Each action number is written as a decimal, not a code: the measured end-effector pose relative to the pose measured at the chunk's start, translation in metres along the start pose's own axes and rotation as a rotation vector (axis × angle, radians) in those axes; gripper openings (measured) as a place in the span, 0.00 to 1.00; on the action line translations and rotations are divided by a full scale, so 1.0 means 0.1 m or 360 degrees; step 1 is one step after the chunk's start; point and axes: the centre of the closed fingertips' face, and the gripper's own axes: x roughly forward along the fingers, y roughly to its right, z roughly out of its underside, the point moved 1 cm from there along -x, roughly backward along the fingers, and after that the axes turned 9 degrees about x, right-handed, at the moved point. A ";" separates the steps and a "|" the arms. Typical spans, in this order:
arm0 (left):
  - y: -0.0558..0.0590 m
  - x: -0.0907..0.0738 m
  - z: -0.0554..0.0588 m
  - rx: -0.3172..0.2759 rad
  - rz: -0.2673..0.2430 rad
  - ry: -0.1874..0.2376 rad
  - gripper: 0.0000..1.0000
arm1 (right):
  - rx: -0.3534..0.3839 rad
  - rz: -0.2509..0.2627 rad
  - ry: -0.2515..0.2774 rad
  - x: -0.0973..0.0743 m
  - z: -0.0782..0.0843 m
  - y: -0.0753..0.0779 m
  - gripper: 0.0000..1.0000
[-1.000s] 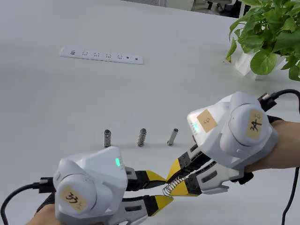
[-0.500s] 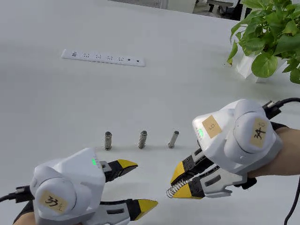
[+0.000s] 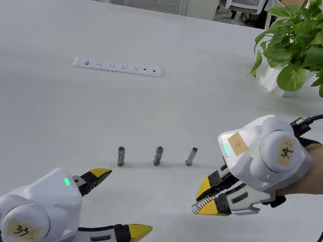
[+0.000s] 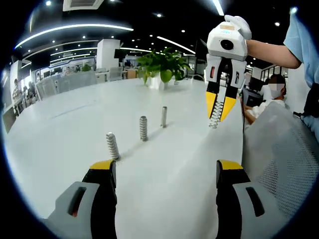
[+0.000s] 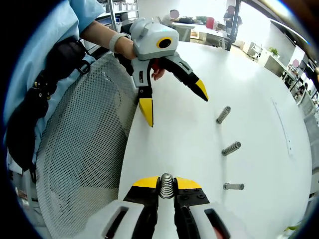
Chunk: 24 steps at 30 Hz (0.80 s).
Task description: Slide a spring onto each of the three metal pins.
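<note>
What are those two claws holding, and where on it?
The right gripper pinches a spring between its fingers, one end poking out past the tips. The left gripper is open and holds nothing.

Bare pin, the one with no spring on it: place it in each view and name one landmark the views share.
Head view: the bare pin is the rightmost in the row of three.
Left gripper view: near the centre, the farthest of the row.
Right gripper view: lower right, the lowest of the three.
Shared landmark: the middle pin, already carrying a spring, right next to it in every view.
</note>
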 end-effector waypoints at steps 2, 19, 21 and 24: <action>-0.04 -0.02 0.02 -0.0012 -0.0023 -0.0001 0.86 | -0.0003 0.0040 0.0001 -0.03 0.01 0.08 0.07; -0.12 -0.03 0.08 -0.0077 -0.0093 -0.0042 0.99 | -0.0107 0.0176 -0.0161 -0.25 0.10 0.58 0.07; -0.12 -0.02 0.09 -0.0079 -0.0094 -0.0045 0.99 | -0.0101 0.0189 -0.0161 -0.29 0.09 0.65 0.08; -0.13 -0.02 0.10 -0.0084 -0.0099 -0.0049 0.99 | -0.0141 0.0218 -0.0210 -0.33 0.09 0.74 0.08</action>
